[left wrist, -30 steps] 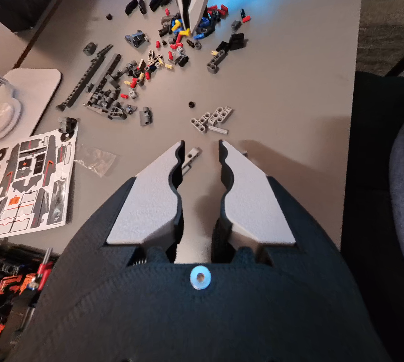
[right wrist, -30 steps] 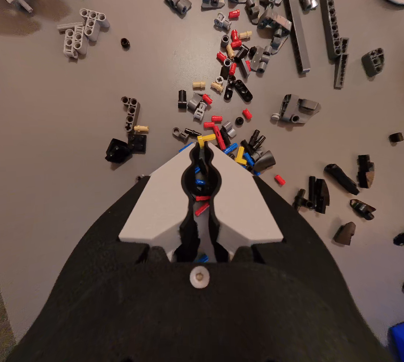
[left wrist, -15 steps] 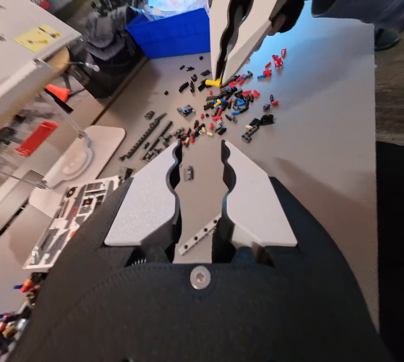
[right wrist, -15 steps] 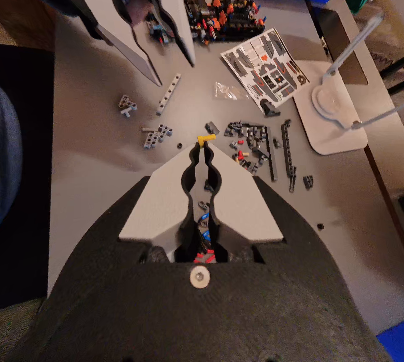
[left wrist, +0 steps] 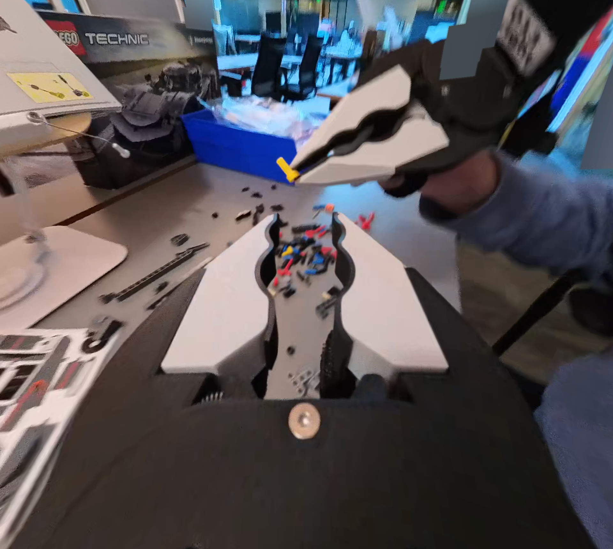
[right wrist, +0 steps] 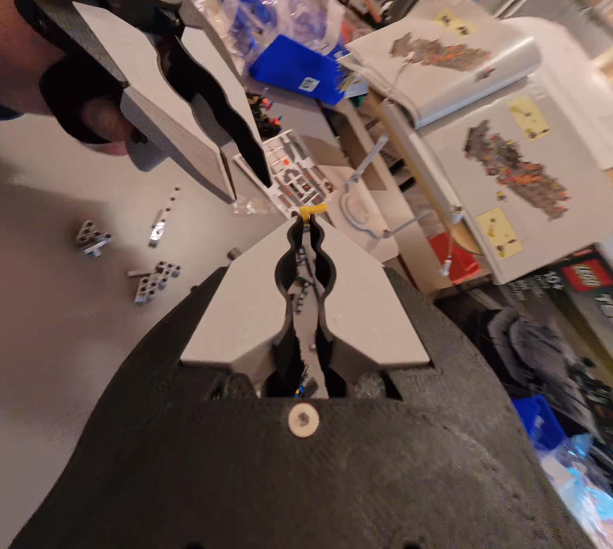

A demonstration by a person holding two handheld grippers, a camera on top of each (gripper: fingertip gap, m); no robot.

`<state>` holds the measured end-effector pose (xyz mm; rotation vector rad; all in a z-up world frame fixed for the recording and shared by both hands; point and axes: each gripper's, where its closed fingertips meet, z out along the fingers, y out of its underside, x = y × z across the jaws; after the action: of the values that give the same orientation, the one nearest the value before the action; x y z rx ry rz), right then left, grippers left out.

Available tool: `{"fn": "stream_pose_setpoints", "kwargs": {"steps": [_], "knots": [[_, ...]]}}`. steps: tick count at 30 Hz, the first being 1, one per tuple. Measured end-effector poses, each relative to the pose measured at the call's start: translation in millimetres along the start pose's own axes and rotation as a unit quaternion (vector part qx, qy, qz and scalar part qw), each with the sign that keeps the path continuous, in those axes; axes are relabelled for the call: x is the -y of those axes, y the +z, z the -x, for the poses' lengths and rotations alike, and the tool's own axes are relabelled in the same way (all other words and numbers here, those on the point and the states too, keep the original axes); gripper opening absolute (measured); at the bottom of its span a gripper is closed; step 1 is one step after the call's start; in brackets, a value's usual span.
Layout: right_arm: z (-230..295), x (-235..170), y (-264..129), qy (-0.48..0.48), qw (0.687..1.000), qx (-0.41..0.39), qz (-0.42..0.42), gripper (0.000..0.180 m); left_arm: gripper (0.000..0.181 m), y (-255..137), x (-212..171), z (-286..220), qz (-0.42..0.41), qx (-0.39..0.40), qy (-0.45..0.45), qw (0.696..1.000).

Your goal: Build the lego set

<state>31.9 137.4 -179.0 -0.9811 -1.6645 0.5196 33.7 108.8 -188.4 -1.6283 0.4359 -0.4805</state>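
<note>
Right gripper [right wrist: 306, 222] clamped on a small yellow pin [right wrist: 311, 211], held by its tips well above the grey table [right wrist: 49, 334]; the left wrist view shows the same yellow piece sticking out of those closed tips. Left gripper [left wrist: 303, 219] parted, nothing between its fingers, also off the table. Landmark: the scatter of small loose pieces [left wrist: 305, 257], red, blue, yellow and black, mid-table. Seen through the left gripper's gap, it lies directly below and ahead. Left of the scatter, long dark beams [left wrist: 156, 274] lie flat; further left, a sticker sheet [left wrist: 30, 377] and the white base of a stand [left wrist: 66, 261]. Beyond the scatter, at the table's far edge, a blue bin [left wrist: 238, 148] with clear bags in it, and the set's box [left wrist: 132, 45] to its left. On the near side of the scatter, the right wrist view shows a few light grey sub-assemblies [right wrist: 156, 281] and one light grey beam [right wrist: 162, 221] lying apart. Some way beyond the sticker sheet, a dark build with orange accents [right wrist: 265, 115], blurred, detail unclear. Judgement: early-to-middle stage of the build. A few small grey clusters are joined, but most parts remain unsorted and loose. The yellow pin is picked but not yet seated anywhere; which piece it goes to cannot be told.
</note>
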Motion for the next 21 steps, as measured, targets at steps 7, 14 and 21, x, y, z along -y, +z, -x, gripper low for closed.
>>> {"fn": "stream_pose_setpoints", "kwargs": {"steps": [7, 14, 21], "knots": [[-26, 19, -15, -0.064, 0.990, -0.123, -0.030, 0.000, 0.034, 16, 40, 8, -0.136, -0.068, -0.160, 0.975], [-27, 19, -19, -0.126, 0.978, -0.164, -0.021, 0.001, 0.030, 35, 48, 2, -0.160, -0.101, -0.201, 0.961], [-26, 13, -19, -0.149, 0.972, -0.182, -0.018, 0.001, 0.011, 41, 47, -2, -0.164, -0.141, -0.211, 0.953]]}}
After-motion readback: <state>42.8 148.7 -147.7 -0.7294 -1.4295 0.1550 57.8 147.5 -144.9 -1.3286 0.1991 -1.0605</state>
